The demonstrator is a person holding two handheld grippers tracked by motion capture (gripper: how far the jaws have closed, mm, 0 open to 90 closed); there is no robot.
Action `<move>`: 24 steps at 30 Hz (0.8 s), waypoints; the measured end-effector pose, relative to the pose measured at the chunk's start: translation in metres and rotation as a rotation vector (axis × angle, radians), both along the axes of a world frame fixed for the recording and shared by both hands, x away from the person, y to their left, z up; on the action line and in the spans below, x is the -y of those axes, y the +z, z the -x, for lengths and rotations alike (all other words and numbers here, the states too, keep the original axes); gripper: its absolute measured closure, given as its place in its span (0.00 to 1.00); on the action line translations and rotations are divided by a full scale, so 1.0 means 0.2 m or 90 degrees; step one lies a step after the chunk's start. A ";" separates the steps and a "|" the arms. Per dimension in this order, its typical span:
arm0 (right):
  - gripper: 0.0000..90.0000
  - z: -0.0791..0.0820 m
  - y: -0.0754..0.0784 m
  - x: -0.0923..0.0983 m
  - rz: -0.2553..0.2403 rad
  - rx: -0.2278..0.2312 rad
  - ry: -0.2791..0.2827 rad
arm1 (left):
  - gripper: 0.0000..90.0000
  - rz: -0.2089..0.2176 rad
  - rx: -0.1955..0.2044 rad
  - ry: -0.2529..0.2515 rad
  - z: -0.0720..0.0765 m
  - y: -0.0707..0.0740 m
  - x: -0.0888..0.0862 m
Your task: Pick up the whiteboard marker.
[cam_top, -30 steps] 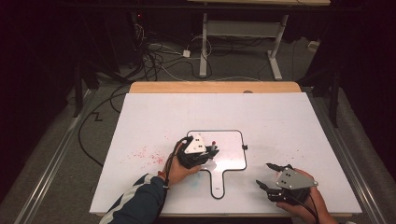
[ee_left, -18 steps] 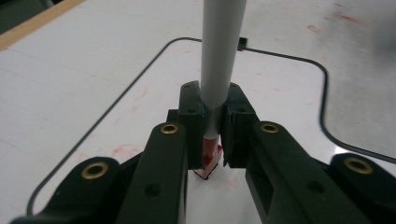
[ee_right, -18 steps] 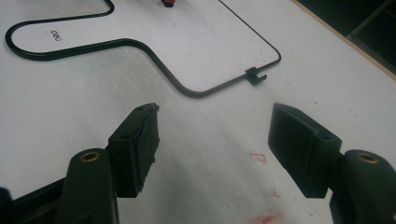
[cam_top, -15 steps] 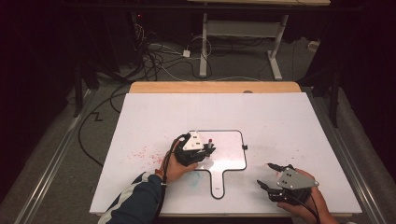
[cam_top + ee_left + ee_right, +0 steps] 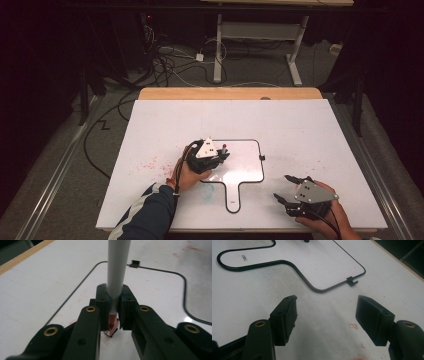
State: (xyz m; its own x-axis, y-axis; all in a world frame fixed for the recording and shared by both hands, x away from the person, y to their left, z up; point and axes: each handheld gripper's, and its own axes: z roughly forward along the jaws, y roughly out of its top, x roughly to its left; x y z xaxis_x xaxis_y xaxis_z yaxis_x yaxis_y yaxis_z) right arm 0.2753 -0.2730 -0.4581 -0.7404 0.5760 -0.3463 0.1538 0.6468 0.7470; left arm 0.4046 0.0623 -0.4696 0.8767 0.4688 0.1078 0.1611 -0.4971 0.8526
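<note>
Fingers of left gripper (image 5: 113, 312) still pinching marker (image 5: 117, 272), right gripper (image 5: 325, 315) spread, barely moved.

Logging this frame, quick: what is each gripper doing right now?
Left gripper: shut on the marker, red tip down over the whiteboard.
Right gripper: open, holding nothing.

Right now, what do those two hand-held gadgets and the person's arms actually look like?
Both are black two-jaw tools. The left gripper and right gripper each carry a grey three-cornered plate on top. Brass-coloured rivets stud their arms, and cables trail off them. A dark blue sleeve with white stripes covers the left forearm.
</note>
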 end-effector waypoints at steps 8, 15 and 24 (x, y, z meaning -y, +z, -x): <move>0.38 0.00 -0.01 0.00 0.004 -0.005 0.000 | 0.87 0.009 -0.002 0.058 -0.13 0.00 0.00; 0.38 0.00 -0.01 0.01 0.003 -0.004 -0.002 | 0.87 0.015 -0.025 0.005 -0.06 0.00 0.02; 0.38 0.00 -0.01 0.00 0.006 -0.004 0.001 | 0.87 0.005 0.001 0.034 -0.12 0.00 0.00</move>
